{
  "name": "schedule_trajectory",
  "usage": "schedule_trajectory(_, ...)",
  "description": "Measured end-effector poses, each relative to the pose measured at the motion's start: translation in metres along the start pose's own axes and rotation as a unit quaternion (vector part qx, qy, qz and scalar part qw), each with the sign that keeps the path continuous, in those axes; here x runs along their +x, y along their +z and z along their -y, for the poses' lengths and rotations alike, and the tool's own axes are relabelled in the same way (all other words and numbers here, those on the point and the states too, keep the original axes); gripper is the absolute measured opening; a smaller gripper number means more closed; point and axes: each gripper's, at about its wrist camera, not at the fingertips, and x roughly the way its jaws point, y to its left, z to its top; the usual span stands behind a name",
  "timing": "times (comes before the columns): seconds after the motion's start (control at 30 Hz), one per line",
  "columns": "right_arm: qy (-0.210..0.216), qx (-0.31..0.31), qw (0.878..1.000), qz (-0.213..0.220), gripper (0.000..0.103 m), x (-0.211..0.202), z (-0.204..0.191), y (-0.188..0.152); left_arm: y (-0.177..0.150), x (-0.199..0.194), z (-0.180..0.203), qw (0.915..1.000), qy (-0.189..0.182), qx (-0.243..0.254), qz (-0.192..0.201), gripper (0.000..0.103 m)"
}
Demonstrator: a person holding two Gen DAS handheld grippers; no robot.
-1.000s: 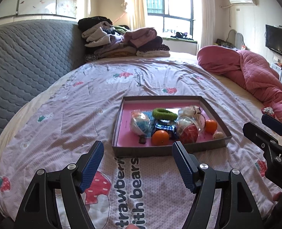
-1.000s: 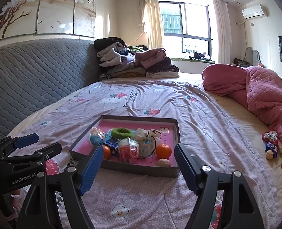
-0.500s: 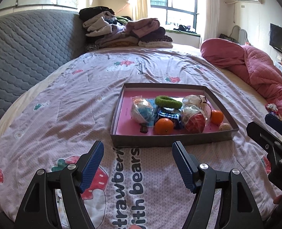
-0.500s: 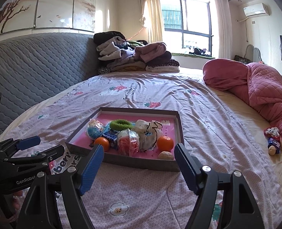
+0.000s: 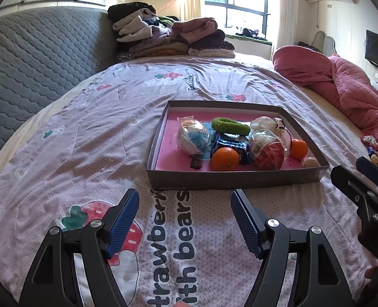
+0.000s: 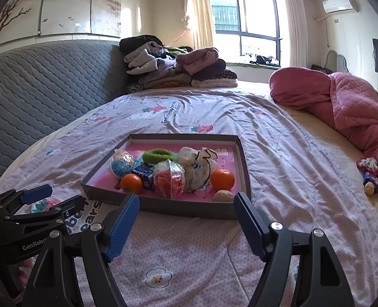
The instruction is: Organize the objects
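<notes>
grippers, both mine, hang just above the bed near the box. my left gripper has its jaws wide apart and holds nothing. in the box sit a blue ball, a green ring, two oranges and a red ball. my right gripper is spread wide too, with nothing in it. far right, small toys lie loose on the bed by the pink quilt. i think they may belong in the box, or the sorting may be nearly over.

right claw agape, empty, just before cluttered tray on bed
</notes>
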Motion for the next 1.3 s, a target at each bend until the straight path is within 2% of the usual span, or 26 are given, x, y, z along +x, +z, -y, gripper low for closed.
schedule_trajectory(0.73, -0.020, 0.005, 1.000, -0.020, 0.076, 0.023, 0.006, -0.023, -0.021, 0.026, -0.007, 1.0000, 0.001, 0.000, -0.002, 0.075)
schedule_trajectory(1.3, -0.028, 0.010, 0.999, -0.026, 0.076, 0.029, 0.012, -0.031, -0.026, 0.024, -0.004, 0.9999, -0.007, 0.007, 0.010, 0.075)
